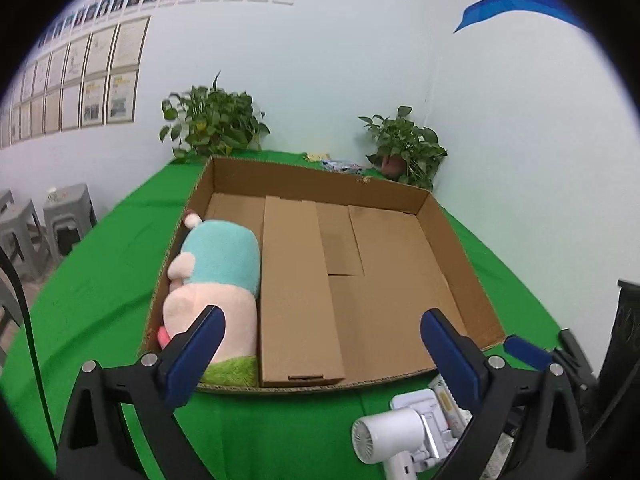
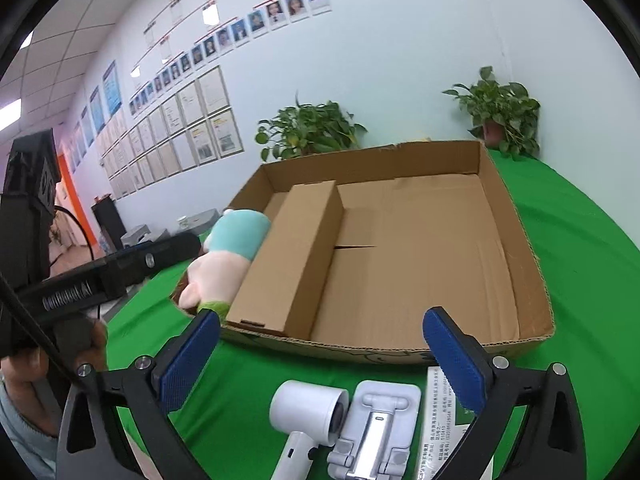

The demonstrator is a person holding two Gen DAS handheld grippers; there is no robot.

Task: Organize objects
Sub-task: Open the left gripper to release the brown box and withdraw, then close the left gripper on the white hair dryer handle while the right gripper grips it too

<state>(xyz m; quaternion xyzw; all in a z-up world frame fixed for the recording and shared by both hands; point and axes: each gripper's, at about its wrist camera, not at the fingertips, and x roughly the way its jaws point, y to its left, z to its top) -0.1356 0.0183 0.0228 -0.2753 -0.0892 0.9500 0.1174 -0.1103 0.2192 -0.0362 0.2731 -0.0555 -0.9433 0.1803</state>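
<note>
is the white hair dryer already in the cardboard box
No, the white hair dryer lies on the green tablecloth in front of the cardboard box, outside its near wall.

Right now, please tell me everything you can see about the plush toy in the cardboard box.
The plush toy is soft and fuzzy, with a teal upper part, a pale pink body, small pink limbs and a green furry base. It lies on its side along the left wall of the open cardboard box, base toward the camera. Its right side presses against a closed long carton lying beside it. Neither tool touches it. Its face cannot be seen.
</note>
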